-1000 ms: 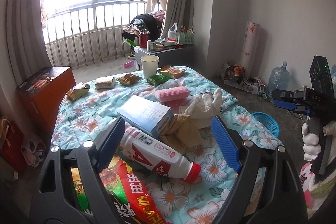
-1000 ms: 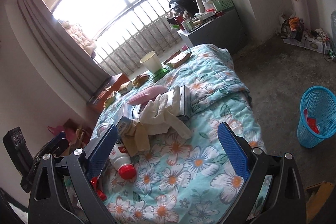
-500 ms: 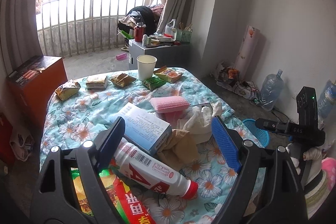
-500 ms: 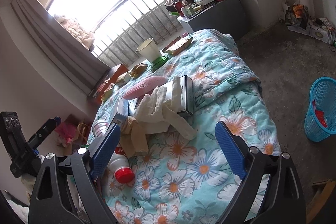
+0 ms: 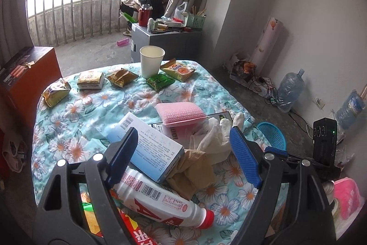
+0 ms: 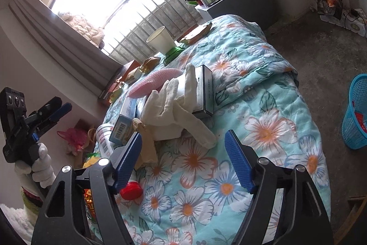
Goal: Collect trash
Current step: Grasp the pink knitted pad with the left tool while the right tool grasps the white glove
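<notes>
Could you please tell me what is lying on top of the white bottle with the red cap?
A light blue carton rests across the white bottle's upper end, with crumpled brown paper beside it. The bottle's base is hidden behind the left gripper.

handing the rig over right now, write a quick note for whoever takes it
Left gripper: open, empty, above the bottle and blue box.
Right gripper: open, empty, above the quilt near the glove.
Near pile: bottle, blue box, brown paper, glove, sponge. Far end: cup and snack packets.
Bin on the floor holds some red scraps.
Left: everything on the quilt.
</notes>
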`<control>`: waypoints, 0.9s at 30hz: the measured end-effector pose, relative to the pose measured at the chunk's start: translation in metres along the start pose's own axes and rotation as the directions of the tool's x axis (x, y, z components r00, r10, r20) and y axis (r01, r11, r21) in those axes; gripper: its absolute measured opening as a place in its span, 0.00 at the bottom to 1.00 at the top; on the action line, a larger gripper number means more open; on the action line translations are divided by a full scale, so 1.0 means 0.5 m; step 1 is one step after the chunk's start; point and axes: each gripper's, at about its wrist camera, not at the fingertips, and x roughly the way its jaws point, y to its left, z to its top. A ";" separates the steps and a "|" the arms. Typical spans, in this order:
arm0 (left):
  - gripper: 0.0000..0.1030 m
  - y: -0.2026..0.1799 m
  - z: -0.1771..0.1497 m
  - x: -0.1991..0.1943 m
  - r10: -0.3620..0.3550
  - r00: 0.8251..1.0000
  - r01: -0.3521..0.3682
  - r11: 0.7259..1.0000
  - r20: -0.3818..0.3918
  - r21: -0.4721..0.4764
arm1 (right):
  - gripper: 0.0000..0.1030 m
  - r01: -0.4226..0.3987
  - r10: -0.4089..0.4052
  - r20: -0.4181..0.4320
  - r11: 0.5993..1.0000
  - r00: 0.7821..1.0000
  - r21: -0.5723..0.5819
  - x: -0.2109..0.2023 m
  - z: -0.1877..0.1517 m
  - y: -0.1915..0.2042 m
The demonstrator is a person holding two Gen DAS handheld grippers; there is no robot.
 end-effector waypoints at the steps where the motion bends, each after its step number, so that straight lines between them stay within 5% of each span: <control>1: 0.74 0.003 0.004 0.012 -0.005 1.000 0.005 1.000 -0.023 -0.007 | 0.66 0.005 -0.005 -0.004 1.000 1.000 -0.002 0.002 -0.001 -0.001; 6: 0.74 -0.009 0.058 0.086 -0.033 0.984 0.046 0.997 -0.175 0.070 | 0.65 0.001 -0.001 -0.006 1.000 1.000 0.020 0.007 0.011 -0.016; 10: 0.75 -0.001 0.123 0.181 -0.048 0.950 0.070 0.996 -0.307 0.059 | 0.65 0.004 -0.004 -0.001 0.999 1.000 0.035 0.008 0.015 -0.022; 13: 0.78 0.014 0.159 0.278 -0.080 0.902 0.091 0.996 -0.425 0.007 | 0.65 0.007 -0.007 -0.008 0.999 1.000 0.043 0.011 0.010 -0.026; 18: 0.78 0.041 0.186 0.416 -0.047 0.820 0.021 0.998 -0.570 -0.052 | 0.65 0.016 -0.015 -0.015 0.999 1.000 0.052 0.013 0.009 -0.034; 27: 0.78 0.041 0.179 0.541 0.054 0.707 -0.034 0.999 -0.706 0.043 | 0.65 0.008 -0.006 -0.024 0.996 1.000 0.084 0.026 0.009 -0.062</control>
